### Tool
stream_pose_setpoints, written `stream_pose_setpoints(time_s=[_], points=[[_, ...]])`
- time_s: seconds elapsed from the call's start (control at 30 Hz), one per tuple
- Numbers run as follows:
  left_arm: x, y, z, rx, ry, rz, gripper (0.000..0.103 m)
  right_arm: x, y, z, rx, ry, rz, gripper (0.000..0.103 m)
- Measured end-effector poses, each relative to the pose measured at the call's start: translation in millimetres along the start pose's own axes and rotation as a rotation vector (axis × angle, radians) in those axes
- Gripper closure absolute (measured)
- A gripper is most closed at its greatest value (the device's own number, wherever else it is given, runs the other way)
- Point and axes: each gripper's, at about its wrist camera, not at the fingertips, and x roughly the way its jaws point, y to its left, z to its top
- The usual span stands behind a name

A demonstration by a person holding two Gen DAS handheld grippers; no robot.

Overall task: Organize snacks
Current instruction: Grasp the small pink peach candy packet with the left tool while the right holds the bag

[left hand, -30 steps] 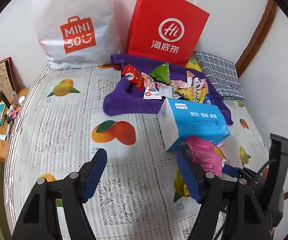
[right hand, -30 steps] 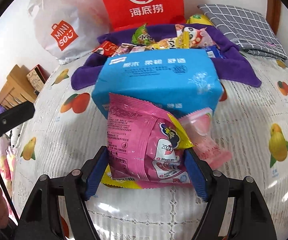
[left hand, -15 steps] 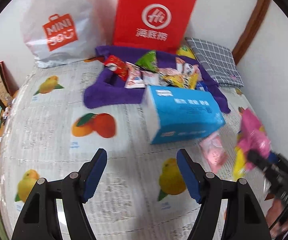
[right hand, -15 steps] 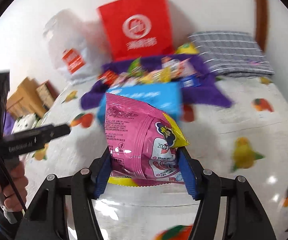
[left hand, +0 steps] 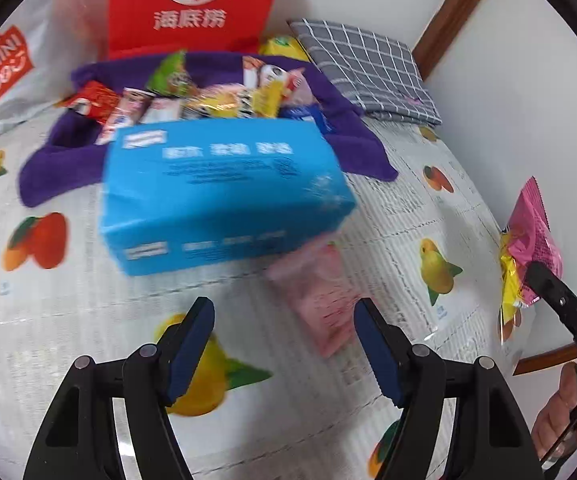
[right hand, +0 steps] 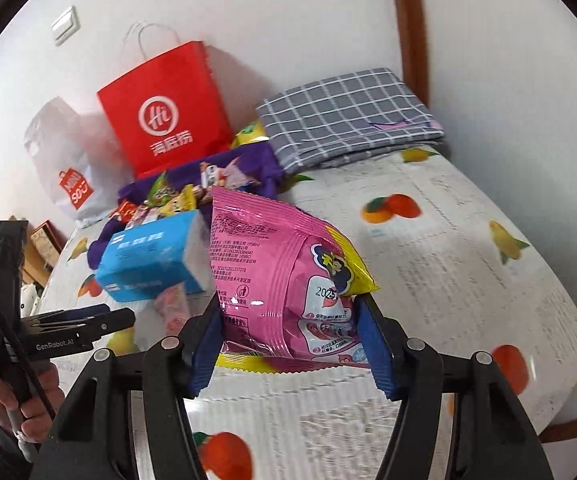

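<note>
My right claw (right hand: 288, 344) has the pink snack bag (right hand: 284, 280) pinched by its lower part between both pads, lifted clear of the bed (right hand: 468, 272). My left claw (left hand: 284, 344) stands wide with nothing in it, hovering over the bedspread just short of a smaller pale pink packet (left hand: 320, 300), which lies flat beside the blue tissue pack (left hand: 220, 196).

The bag looks light and puffy, its foil skin slick and crinkly, so I judge it could slide or twist if I squeeze only the air-filled belly; gripping near the crimped bottom seam, as now, seems the firmer hold. Whatever is inside may crush, so a gentle squeeze is enough. The flat packet looks thin and limp, and I would take it by 1 edge, since it lies tight against the cloth.

The other snacks (left hand: 192, 100) sit heaped on the purple towel (left hand: 60, 160) behind the tissue pack, in front of the red paper bag (left hand: 192, 4).
</note>
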Motion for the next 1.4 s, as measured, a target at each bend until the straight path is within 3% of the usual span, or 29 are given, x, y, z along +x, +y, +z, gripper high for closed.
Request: stream_pose_setpoints(time_s=[0.27,0.43,0.53,0.57,0.7,1.07,1.27,1.4], points=[[31.1,-21.1,6.1,-0.001,0.039,0.014,0.032,10.2,-20.0,-10.5,0.031,0.031,0.072,0.041],[42.1,-26.0,6.3,0.002,0.010,0.055,0.033,17.9,-17.2,-20.5,0.002,0.049,0.071,0.041],[42.9,-29.3,6.4,0.026,-0.009,0.085,0.037,21.6,-16.4,-25.8,0.007,0.070,0.095,0.041],[43.6,-30.8,6.6,0.041,-0.004,0.093,0.043,22.9,-15.4,-28.2,0.014,0.078,0.113,0.041],[37.4,-29.7,3.1,0.081,0.018,0.082,0.051,25.7,-8.0,-34.1,0.014,0.090,0.114,0.041],[-15.1,32.5,-40.7,0.048,-0.004,0.231,0.052,33.3,31.6,-45.5,0.004,0.144,0.166,0.041],[-30.7,62.0,-57.5,0.010,-0.021,0.218,0.049,37.2,60.1,-55.8,-0.075,0.163,0.123,0.041],[-27.0,71.4,-62.7,-0.016,-0.017,0.186,0.039,39.5,65.8,-60.2,-0.091,0.183,0.126,0.041]])
